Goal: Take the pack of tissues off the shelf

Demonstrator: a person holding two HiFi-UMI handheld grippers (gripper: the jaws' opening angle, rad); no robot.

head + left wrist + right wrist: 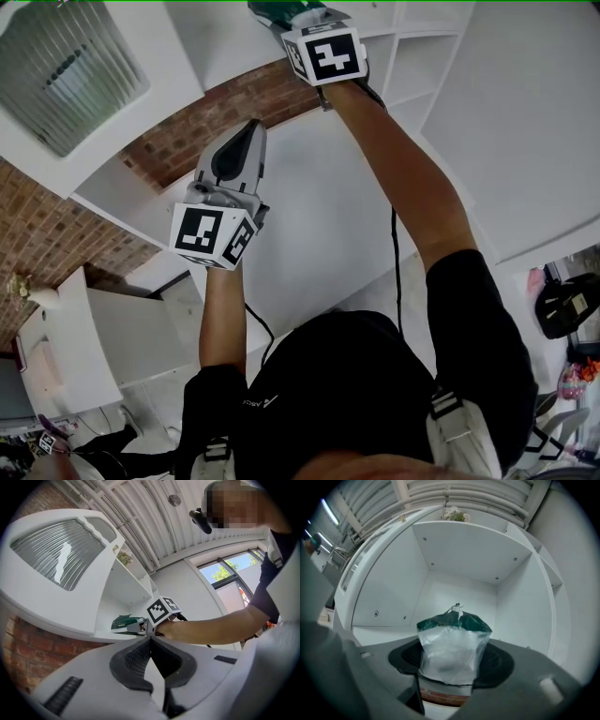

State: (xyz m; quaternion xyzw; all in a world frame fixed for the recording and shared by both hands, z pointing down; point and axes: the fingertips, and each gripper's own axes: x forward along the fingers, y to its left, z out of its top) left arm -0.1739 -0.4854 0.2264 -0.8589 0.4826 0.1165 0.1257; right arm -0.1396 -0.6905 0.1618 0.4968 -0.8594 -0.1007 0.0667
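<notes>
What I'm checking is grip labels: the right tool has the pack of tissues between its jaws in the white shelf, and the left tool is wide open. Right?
Not quite: the left gripper view shows the left tool shut, empty. The right tool does have the pack of tissues between its jaws in the white shelf.

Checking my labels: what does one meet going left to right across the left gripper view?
Ribbed glass door → pack of tissues → marker cube → forearm → window.
</notes>
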